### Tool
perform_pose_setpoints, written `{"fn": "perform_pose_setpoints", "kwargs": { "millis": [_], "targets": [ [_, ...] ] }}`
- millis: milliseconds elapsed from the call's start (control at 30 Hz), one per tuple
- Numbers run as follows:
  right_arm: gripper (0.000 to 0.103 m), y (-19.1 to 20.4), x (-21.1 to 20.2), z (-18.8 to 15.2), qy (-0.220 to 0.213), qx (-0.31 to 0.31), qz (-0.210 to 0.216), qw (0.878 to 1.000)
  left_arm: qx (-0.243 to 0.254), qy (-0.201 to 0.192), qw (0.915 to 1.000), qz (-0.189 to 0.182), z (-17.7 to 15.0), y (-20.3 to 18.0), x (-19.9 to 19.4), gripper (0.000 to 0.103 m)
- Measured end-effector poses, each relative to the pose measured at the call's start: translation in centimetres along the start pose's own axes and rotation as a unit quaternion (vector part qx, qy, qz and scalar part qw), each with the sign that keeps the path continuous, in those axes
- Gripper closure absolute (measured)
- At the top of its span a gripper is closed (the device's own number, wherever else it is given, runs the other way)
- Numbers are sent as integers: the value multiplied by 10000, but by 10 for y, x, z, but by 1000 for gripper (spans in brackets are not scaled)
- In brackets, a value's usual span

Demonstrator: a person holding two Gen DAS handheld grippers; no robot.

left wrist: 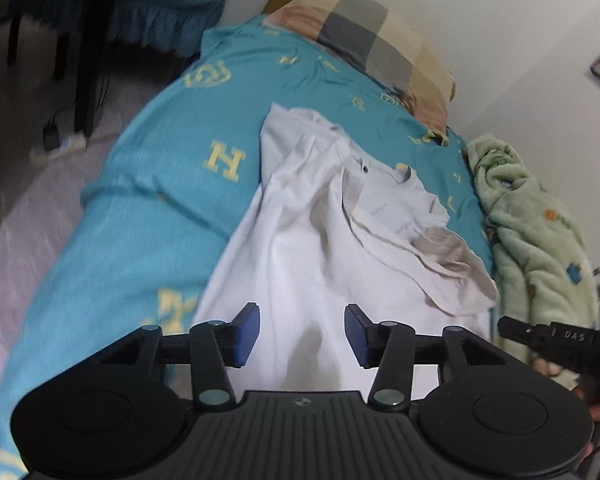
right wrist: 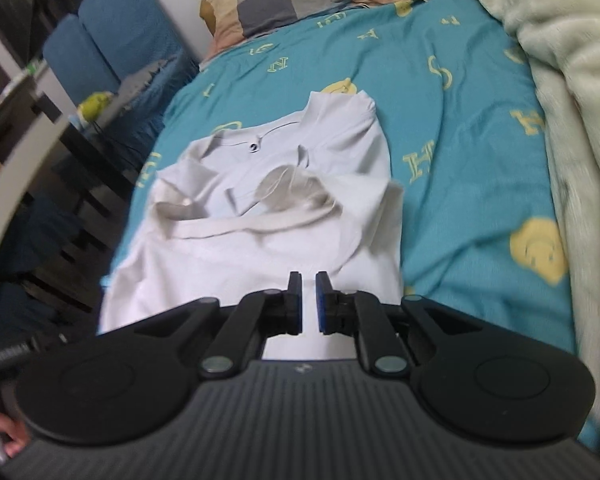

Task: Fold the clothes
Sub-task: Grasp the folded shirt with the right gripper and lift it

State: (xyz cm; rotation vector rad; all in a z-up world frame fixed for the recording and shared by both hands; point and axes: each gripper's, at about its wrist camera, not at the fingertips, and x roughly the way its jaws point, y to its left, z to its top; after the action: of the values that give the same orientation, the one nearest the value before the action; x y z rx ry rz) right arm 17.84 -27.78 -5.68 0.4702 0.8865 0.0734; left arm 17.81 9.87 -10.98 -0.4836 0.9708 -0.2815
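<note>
On the bed's teal sheet with yellow letters (left wrist: 152, 168), a pale grey, partly folded shirt (left wrist: 324, 232) lies crumpled, its buttoned collar pointing toward the checked beige-and-grey pillow (left wrist: 376, 40) at the head. Beside the shirt, on the wall side, lies a bunched mint-green fleece blanket (left wrist: 536, 236). The left tool (left wrist: 302, 334) hovers over the shirt's near hem with its blue pads set wide apart, empty. The right tool (right wrist: 308, 304) hangs above the same hem, pads narrowed to a slim gap, gripping nothing.
</note>
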Motion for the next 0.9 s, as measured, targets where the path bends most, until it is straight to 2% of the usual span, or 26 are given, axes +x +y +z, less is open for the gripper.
{"fn": "perform_pose_setpoints", "kwargs": {
  "millis": [133,200,233,267,333,467,567,667,733,833,900],
  "targets": [
    [89,-19,-18,-23,91,949,314,9950,-947,220,9950,-229,-24,18,-13,42],
    [76,-30,-19,-38,250,1445,351,9886,-1414,292,9890,-329,-34,27,-16,38],
    [63,-34,-19,-45,335,1660,405,9847,-1610,341,9857,-365,-38,31,-15,35],
    [53,-39,-18,-52,416,1862,479,9805,-1755,403,9829,-376,-42,34,-13,33],
    [39,-46,-15,-65,576,2280,581,9702,-1943,565,9787,-356,-48,39,-6,33],
    [38,-56,-4,-85,919,2975,747,9474,-2196,861,9713,-300,-56,46,11,33],
    [39,-63,9,-97,1071,3359,644,9336,-2454,906,9644,-377,-59,54,22,31],
    [38,-75,25,-106,1127,3883,599,9126,-2601,796,9610,-506,-58,57,26,31],
    [38,-81,30,-104,956,4123,710,9033,-2777,673,9567,-549,-57,62,28,32],
    [39,-77,33,-95,663,4045,678,9096,-3037,489,9495,-615,-55,70,31,39],
    [56,-72,34,-92,561,3913,562,9168,-3209,366,9441,-658,-54,75,33,48]
  ]
}}
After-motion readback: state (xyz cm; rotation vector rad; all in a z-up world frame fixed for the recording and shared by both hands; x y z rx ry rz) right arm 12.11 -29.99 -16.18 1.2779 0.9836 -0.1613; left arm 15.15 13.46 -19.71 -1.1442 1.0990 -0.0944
